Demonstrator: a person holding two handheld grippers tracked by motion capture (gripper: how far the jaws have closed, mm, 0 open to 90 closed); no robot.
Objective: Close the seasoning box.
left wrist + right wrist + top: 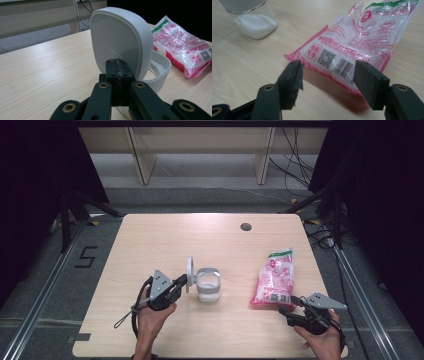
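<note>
A white container (208,290) stands near the table's middle with its flip lid (190,270) raised upright on its left side. My left gripper (183,281) is shut on the lid's lower edge; in the left gripper view the lid (120,37) rises just behind the closed tips (117,68). A pink and clear bag of white granules (274,279) lies flat to the right. My right gripper (287,310) is at the bag's near end and open. The bag's barcode end (342,65) lies between the jaws, and the pads do not press on it. The container's clear base (254,22) holds white granules.
A dark round grommet (245,226) sits in the wooden table (165,235) near its far edge. Beyond the table are a grey floor, pale shelf legs (144,165) and loose cables (295,165). Dark stands flank both sides.
</note>
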